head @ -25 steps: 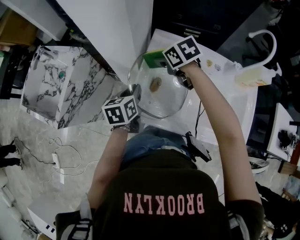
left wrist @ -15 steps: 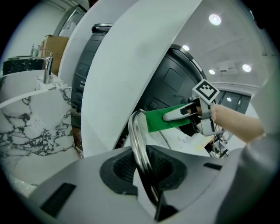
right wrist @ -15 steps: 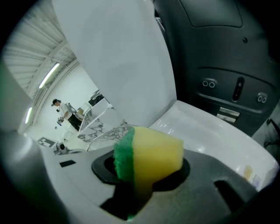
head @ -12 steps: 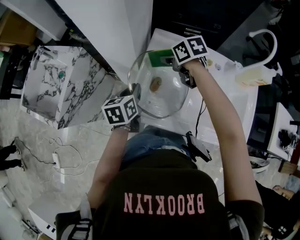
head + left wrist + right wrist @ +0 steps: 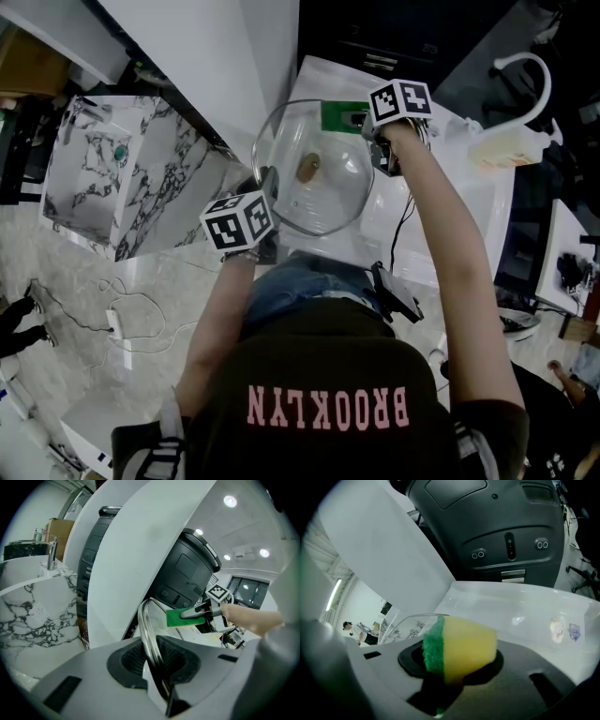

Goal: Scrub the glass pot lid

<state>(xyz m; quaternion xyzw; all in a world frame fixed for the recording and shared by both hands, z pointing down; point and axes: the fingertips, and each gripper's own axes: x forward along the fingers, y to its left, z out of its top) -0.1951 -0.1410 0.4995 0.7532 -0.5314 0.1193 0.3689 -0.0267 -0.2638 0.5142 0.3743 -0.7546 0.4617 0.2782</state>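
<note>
The lid (image 5: 328,192) is up in the air in the middle of the head view, over the edge of the white counter (image 5: 450,202). It is round and see-through, with a small knob (image 5: 307,169) in its middle. The left gripper (image 5: 157,660) is pressed tight on the lid's shiny rim at the lower left, and that one pinch is all that holds the lid up. The right gripper (image 5: 454,672) squeezes a sponge (image 5: 461,644), yellow with a green side. The sponge sits at the lid's top right edge. I cannot tell if it is pushing on the glass or just next to it. I think the scrubbing is going on, and the sponge is at the end of a rub. Here is what could go wrong. The sponge is so near the edge that it could slide right off the lid. A hard push that far from the pinch could also turn the lid, so it slips out, falls and breaks.
</note>
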